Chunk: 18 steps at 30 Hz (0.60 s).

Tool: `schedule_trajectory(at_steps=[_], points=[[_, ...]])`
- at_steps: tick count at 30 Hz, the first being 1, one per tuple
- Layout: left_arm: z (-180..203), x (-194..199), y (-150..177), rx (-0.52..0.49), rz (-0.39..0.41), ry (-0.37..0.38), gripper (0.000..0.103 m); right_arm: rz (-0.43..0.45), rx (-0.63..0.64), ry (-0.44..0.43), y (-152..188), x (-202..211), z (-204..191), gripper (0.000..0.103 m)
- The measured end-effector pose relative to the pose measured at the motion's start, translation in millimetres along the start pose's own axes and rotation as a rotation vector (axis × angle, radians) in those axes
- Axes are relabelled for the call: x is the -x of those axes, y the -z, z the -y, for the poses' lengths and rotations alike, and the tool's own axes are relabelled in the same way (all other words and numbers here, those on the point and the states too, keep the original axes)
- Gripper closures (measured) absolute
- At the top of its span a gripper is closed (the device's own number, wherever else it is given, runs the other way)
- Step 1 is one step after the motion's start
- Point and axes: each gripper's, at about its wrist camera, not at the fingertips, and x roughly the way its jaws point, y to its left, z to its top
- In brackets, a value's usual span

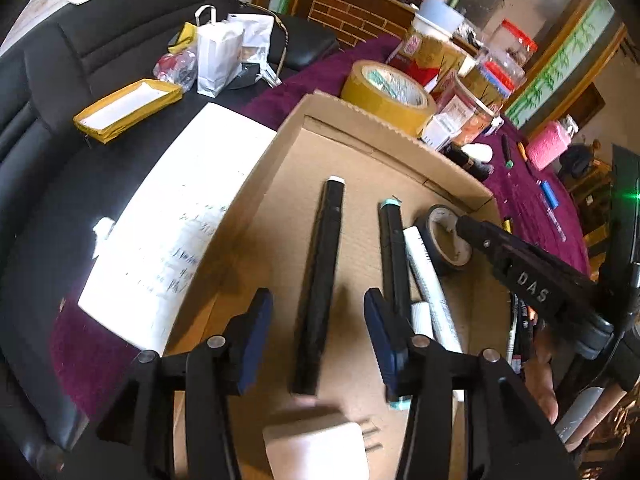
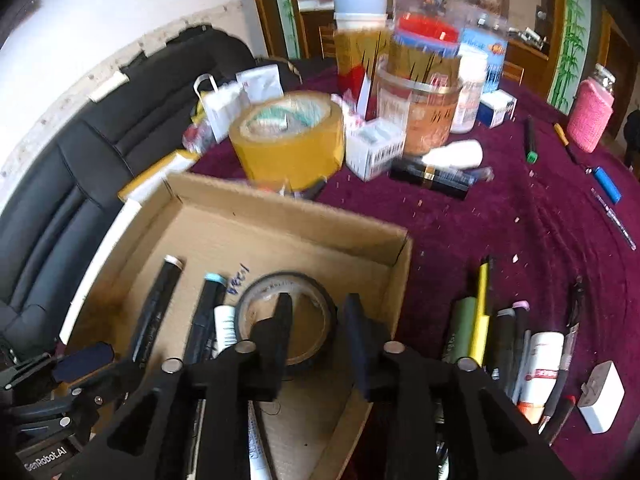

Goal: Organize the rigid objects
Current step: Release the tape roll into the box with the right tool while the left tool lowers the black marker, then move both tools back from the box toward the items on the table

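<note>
A shallow cardboard box [image 1: 360, 128] holds a long black marker [image 1: 320, 272], a teal-capped black marker [image 1: 390, 248], a white marker [image 1: 428, 288] and a black tape roll [image 1: 444, 240]. My left gripper [image 1: 318, 340] stands open astride the long black marker, its pads clear of it. My right gripper [image 2: 318, 324] is open over the black tape roll [image 2: 256, 292]. One finger is above the roll's hole and the other outside its right wall, neither pressing. The right gripper's arm [image 1: 528, 280] reaches in from the right in the left wrist view.
On the purple cloth [image 2: 500, 220] lie a yellow tape roll [image 2: 288, 140], jars and boxes [image 2: 424, 80], a row of pens [image 2: 504, 340], a white plug adapter [image 2: 600, 396] and a pink bottle [image 2: 590, 116]. A white sheet [image 1: 172, 216] and black sofa [image 1: 60, 80] are left of the box.
</note>
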Motion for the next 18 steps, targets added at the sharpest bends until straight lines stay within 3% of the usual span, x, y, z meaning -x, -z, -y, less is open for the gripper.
schedule_trajectory(at_steps=[3,5,7,9,11,18], points=[[5.6,20.2,9.4,0.008,0.043,0.019,0.055,0.067,-0.017,-0.057,-1.2,21.4,4.1,0.07],[12.5,32.9,17.7,0.007,0.08,0.027,0.048,0.109,-0.034,-0.124,-1.6,37.7,7.7,0.068],[24.3,44.8,27.9,-0.009,0.115,0.042,0.045,0.148,-0.046,-0.196,-1.6,56.4,11.3,0.062],[39.7,53.4,39.3,-0.041,0.133,0.064,0.044,0.183,-0.053,-0.253,2.1,75.2,15.1,0.05],[56.4,57.3,50.8,-0.081,0.139,0.092,0.041,0.208,-0.067,-0.276,14.3,94.1,24.1,0.048],[124.9,52.7,85.2,-0.247,0.141,0.09,0.04,0.176,-0.122,-0.319,59.9,137.7,96.9,0.036]])
